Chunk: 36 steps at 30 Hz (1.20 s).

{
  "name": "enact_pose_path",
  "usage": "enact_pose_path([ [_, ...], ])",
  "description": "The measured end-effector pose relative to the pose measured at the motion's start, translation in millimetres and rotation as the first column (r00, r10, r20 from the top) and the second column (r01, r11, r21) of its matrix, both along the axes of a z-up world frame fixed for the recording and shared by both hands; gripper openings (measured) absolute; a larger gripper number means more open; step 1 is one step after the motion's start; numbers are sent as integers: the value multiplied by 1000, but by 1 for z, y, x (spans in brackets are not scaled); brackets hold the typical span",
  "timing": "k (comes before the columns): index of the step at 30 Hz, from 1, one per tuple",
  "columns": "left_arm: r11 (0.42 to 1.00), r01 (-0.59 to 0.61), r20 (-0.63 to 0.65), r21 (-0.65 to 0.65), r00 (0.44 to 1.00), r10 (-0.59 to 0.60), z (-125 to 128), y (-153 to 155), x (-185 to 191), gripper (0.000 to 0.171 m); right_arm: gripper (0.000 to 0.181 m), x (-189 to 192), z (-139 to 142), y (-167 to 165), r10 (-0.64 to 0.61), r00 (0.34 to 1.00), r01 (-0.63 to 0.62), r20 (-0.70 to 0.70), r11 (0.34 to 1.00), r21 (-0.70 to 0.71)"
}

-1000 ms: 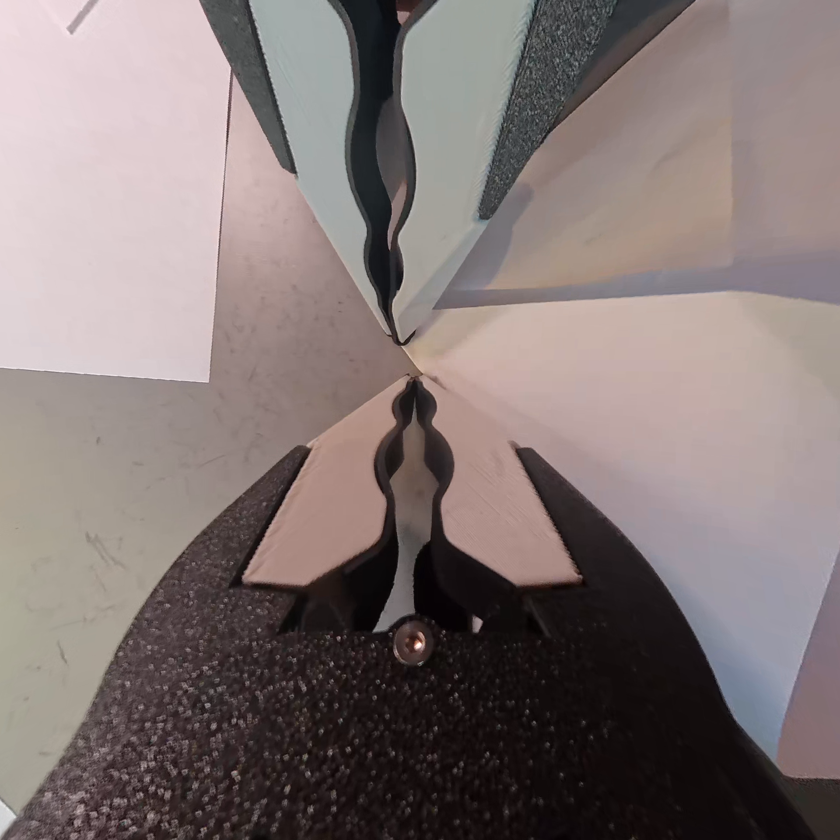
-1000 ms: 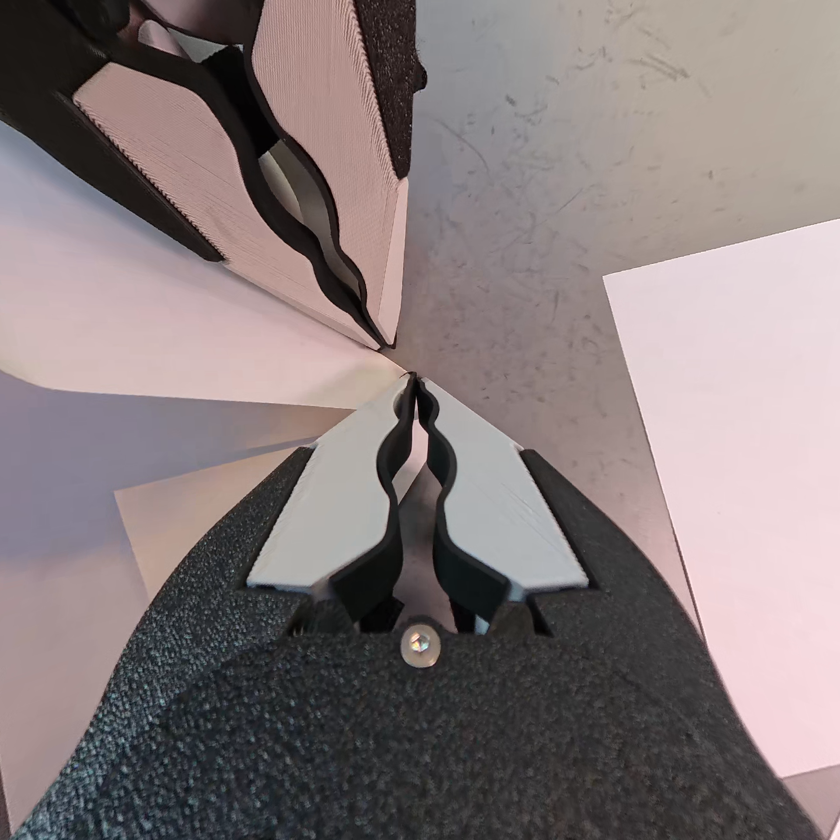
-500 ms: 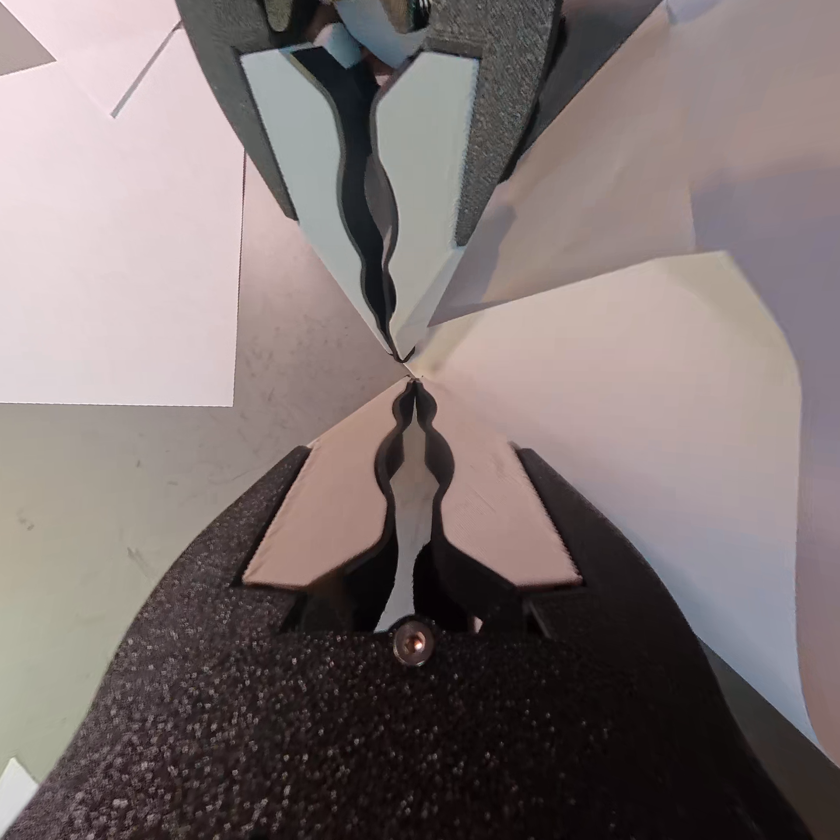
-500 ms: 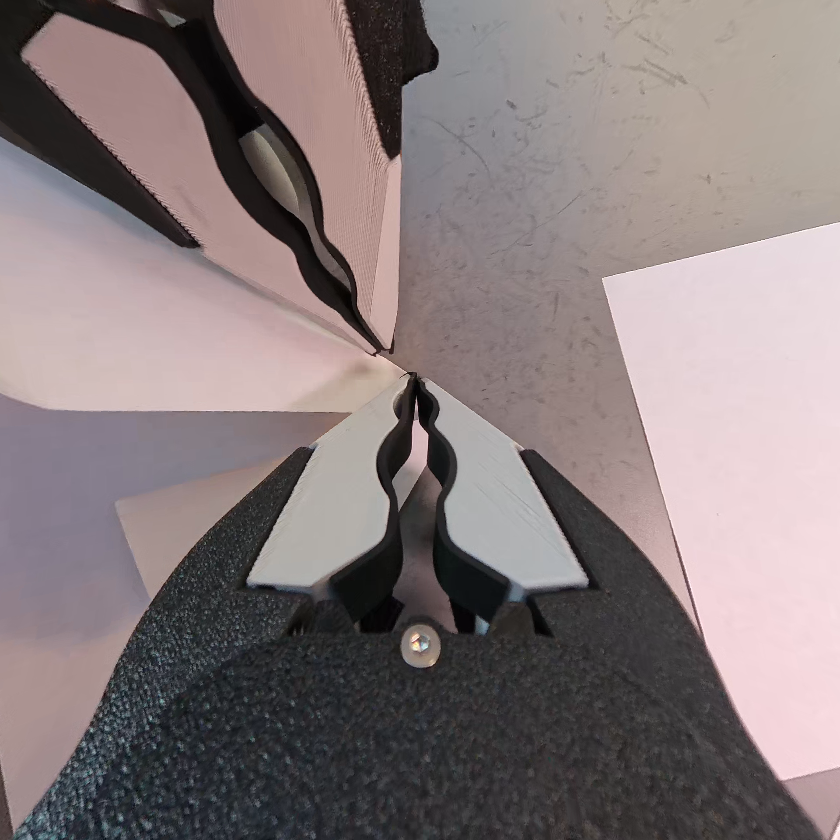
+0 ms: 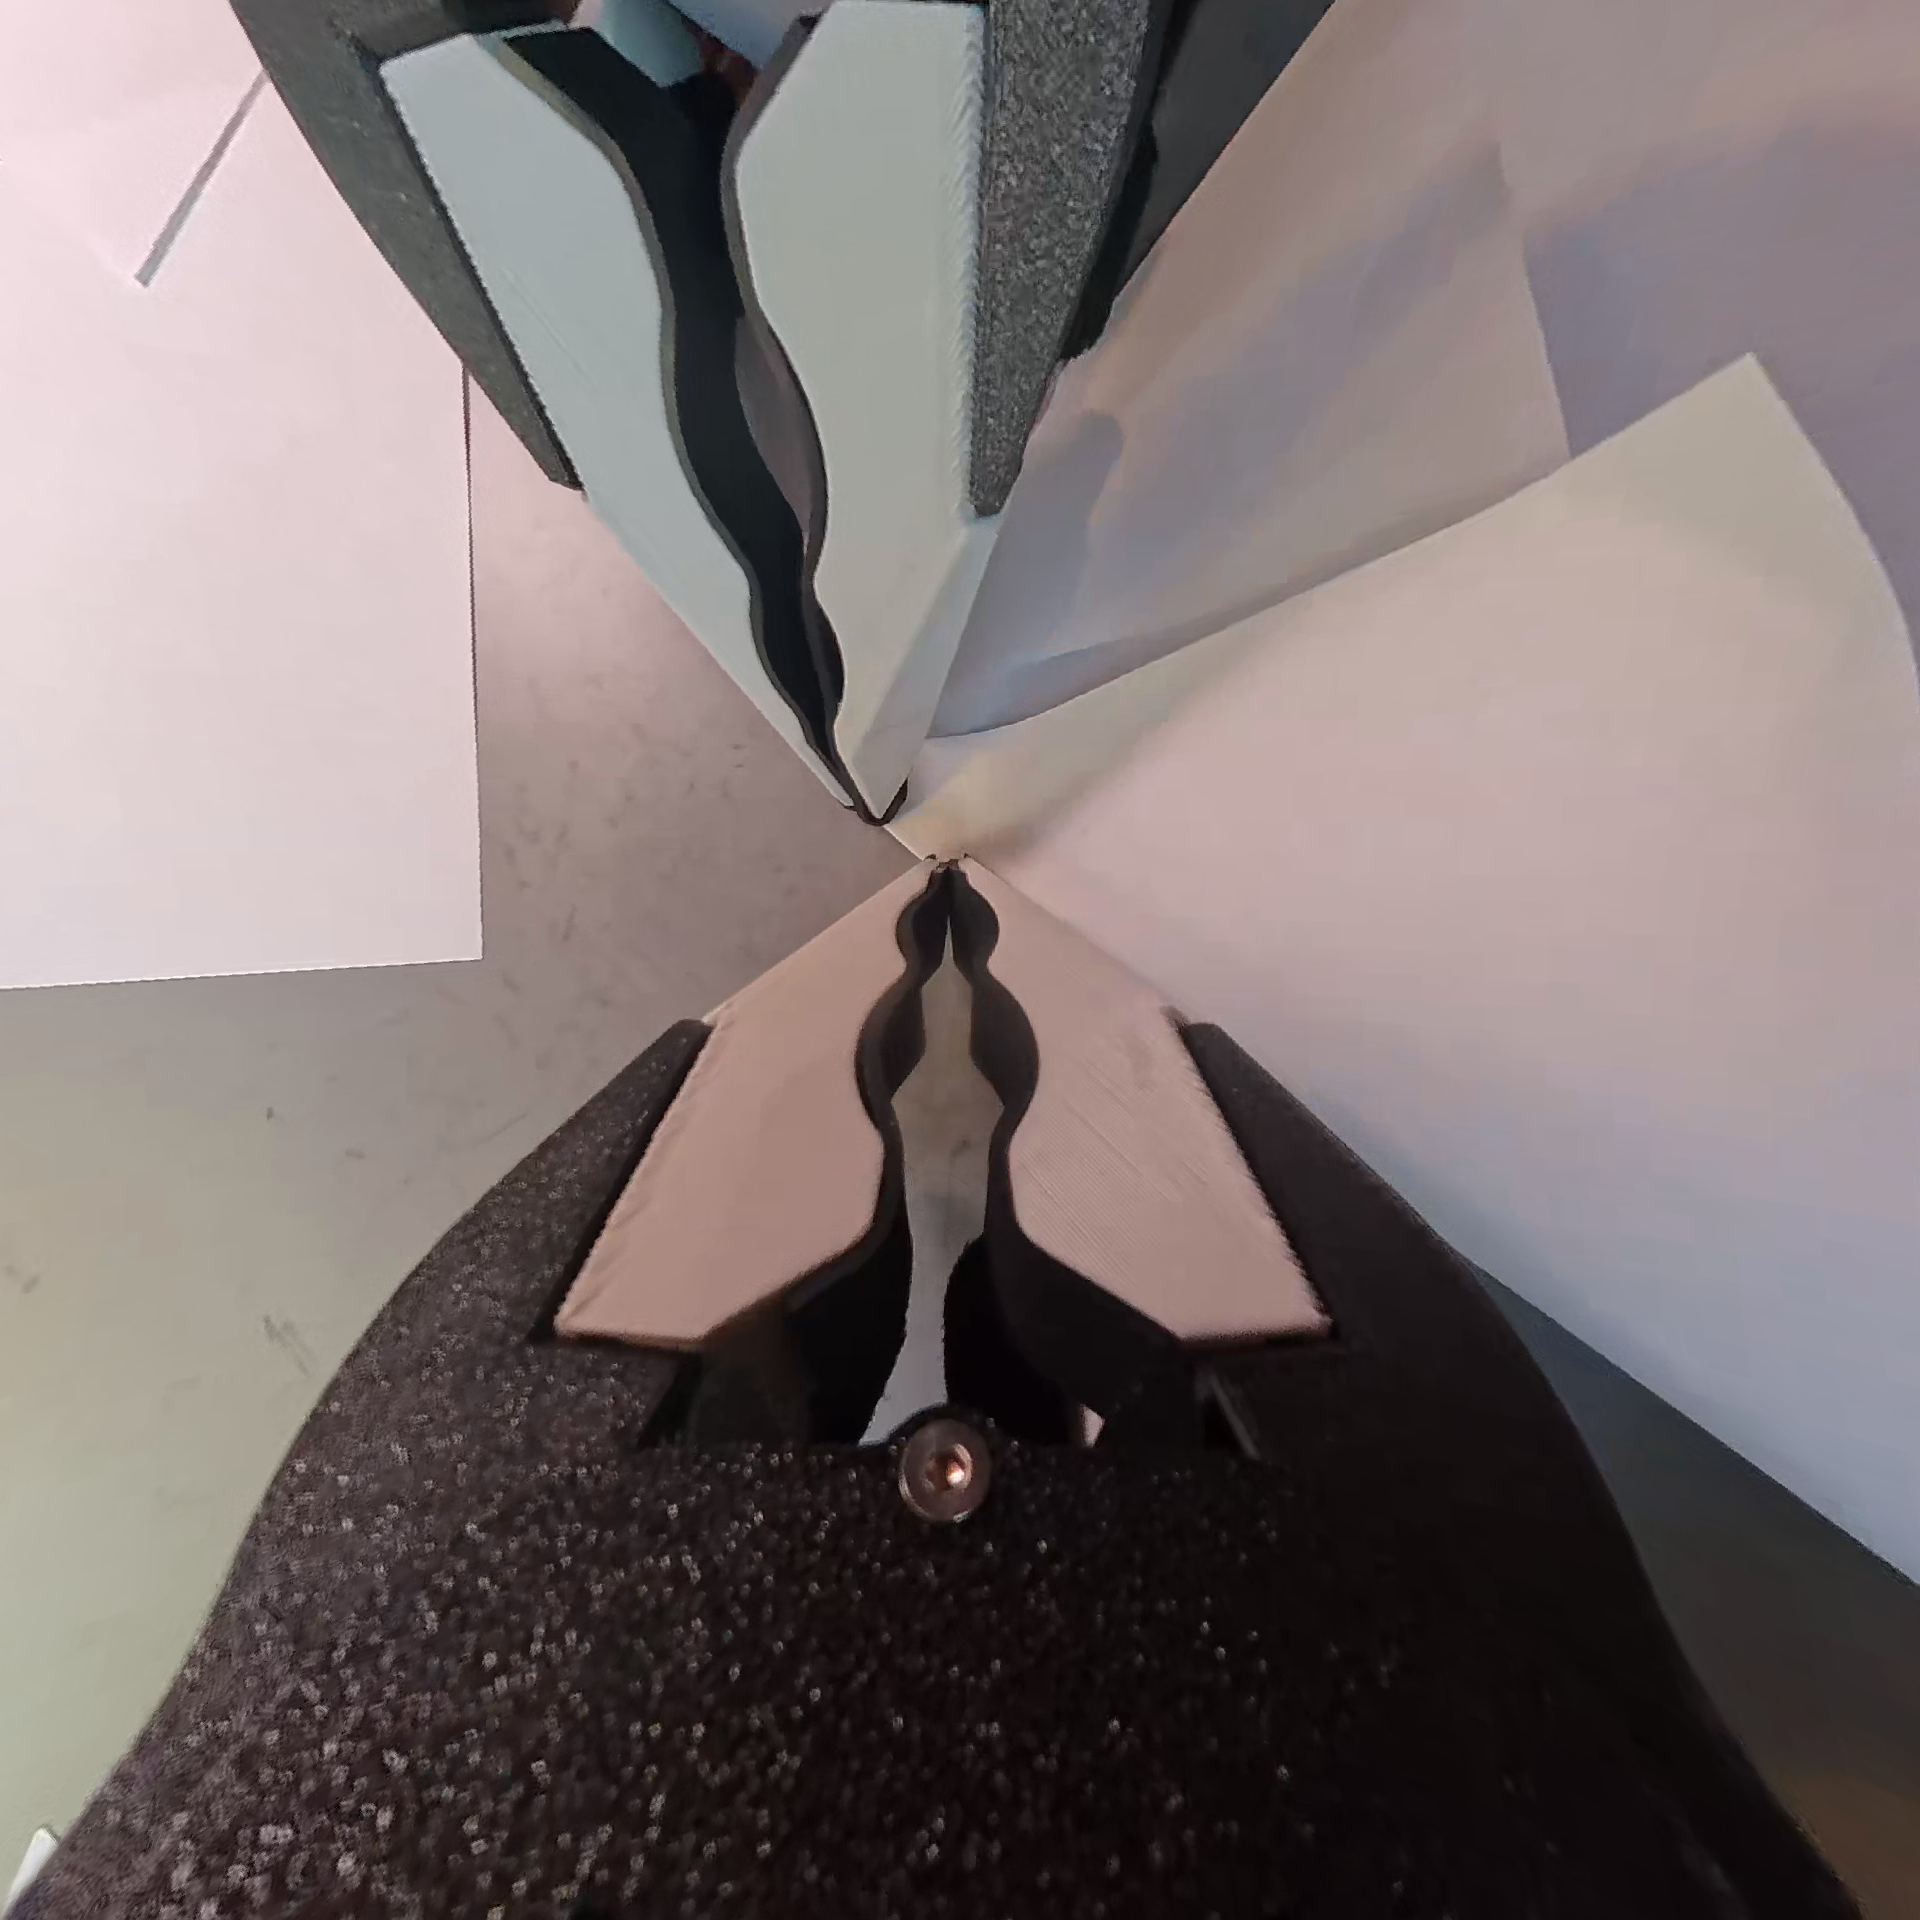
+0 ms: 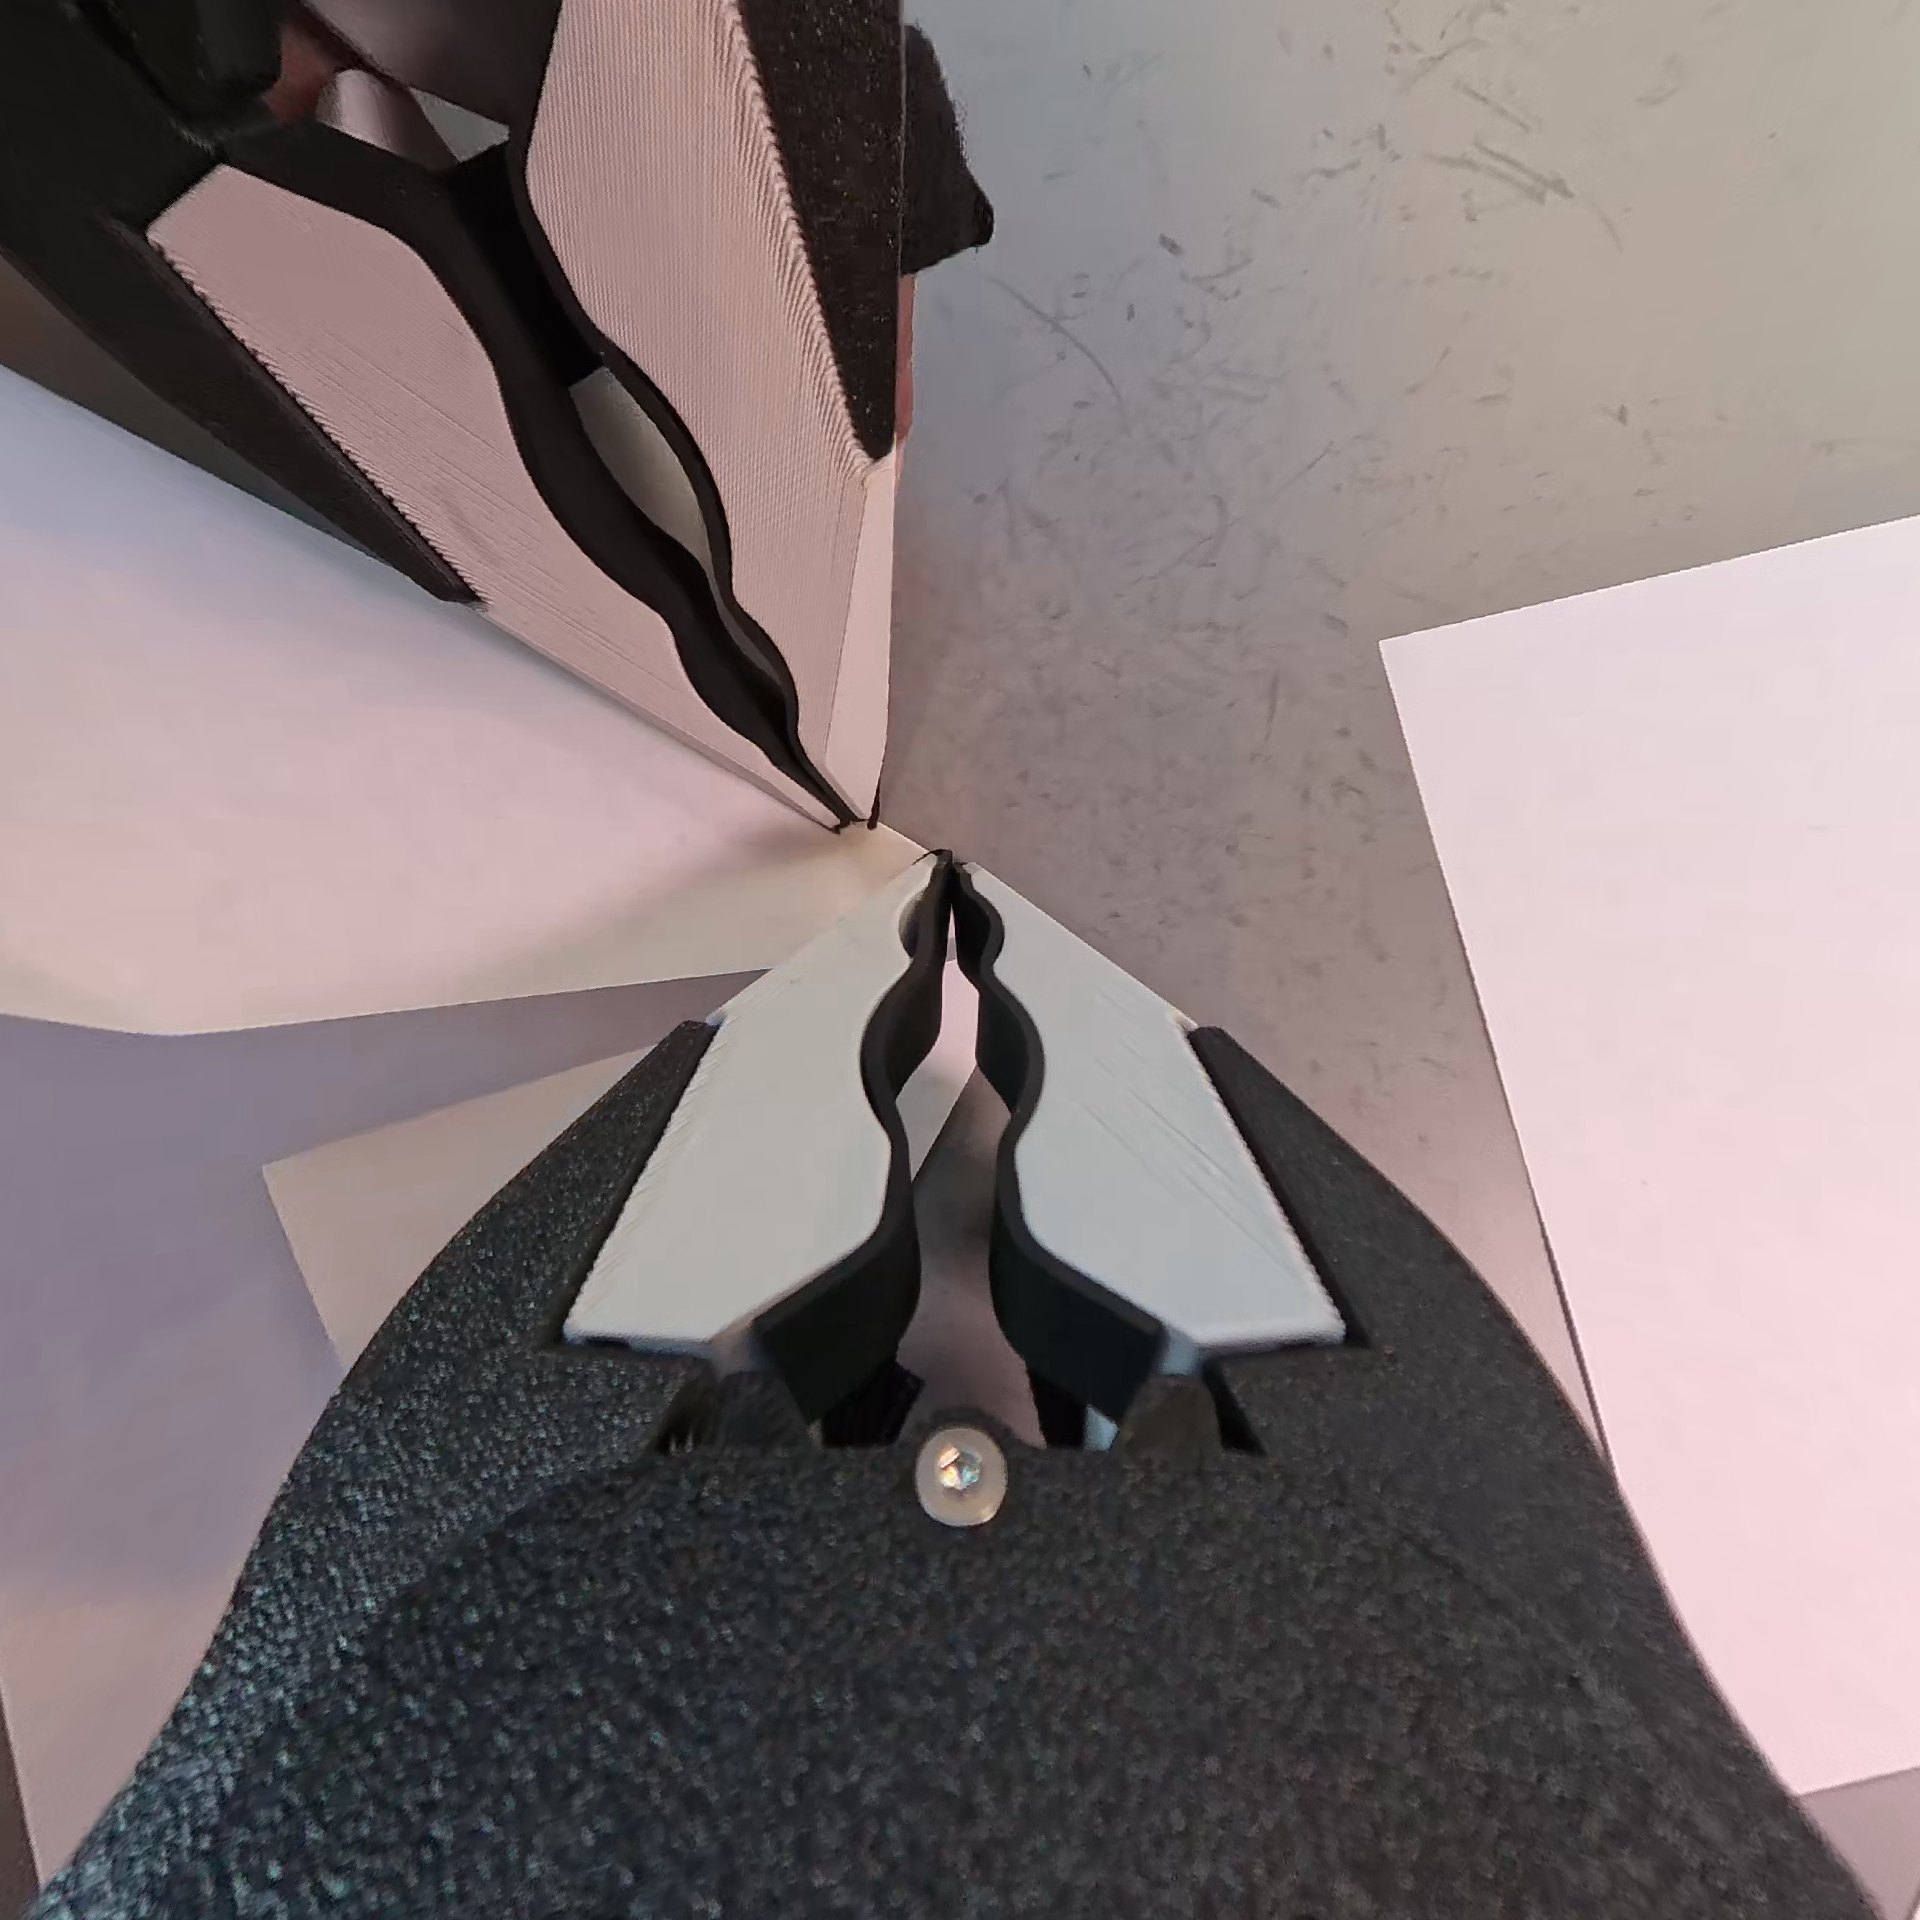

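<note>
A white paper sheet [image 5: 1455, 883] is bent over on itself, with a lower layer [image 5: 1278, 364] under it. My left gripper [image 5: 943, 868], with beige fingers, is shut on the sheet's corner. My right gripper [image 6: 948, 862], with pale blue fingers, is shut on the same sheet [image 6: 364, 831] right beside it. The two sets of tips nearly touch. The right gripper [image 5: 871, 816] shows at the top of the left wrist view. The left gripper [image 6: 854, 826] shows at the upper left of the right wrist view.
A scratched grey tabletop [image 6: 1299, 416] lies under everything. Another flat white sheet [image 5: 208, 623] lies left of the grippers in the left wrist view. It or a like sheet [image 6: 1683, 1091] lies at the right of the right wrist view. The tips of both grippers are at nearly the same place.
Both grippers stay shut on the corner. The sheet's upper layer has curled over more, and the right gripper has come closer to the left wrist camera.
</note>
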<state>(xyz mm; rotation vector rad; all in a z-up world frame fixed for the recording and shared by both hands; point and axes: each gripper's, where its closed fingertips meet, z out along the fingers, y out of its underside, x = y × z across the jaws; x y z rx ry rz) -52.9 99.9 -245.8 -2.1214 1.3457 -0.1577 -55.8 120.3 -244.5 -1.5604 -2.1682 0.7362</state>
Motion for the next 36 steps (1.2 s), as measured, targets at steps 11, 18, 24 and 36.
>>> enact_pose_path([
  [11,999,19,-62,26,998,-18,0,-8,-1,0,0,0,0,0,4,1000,-4,2,1000,-2],
  [18,1000,15,-66,10,998,-15,2,-17,-2,0,0,0,0,0,3,1000,-3,-1,1000,3],
  [24,996,57,-119,68,992,-49,0,-21,3,0,0,-1,0,-1,5,1000,-5,-1,1000,-2],
  [36,998,34,-86,55,996,-29,0,-38,7,0,0,-1,0,-1,3,1000,-3,-6,1000,8],
])
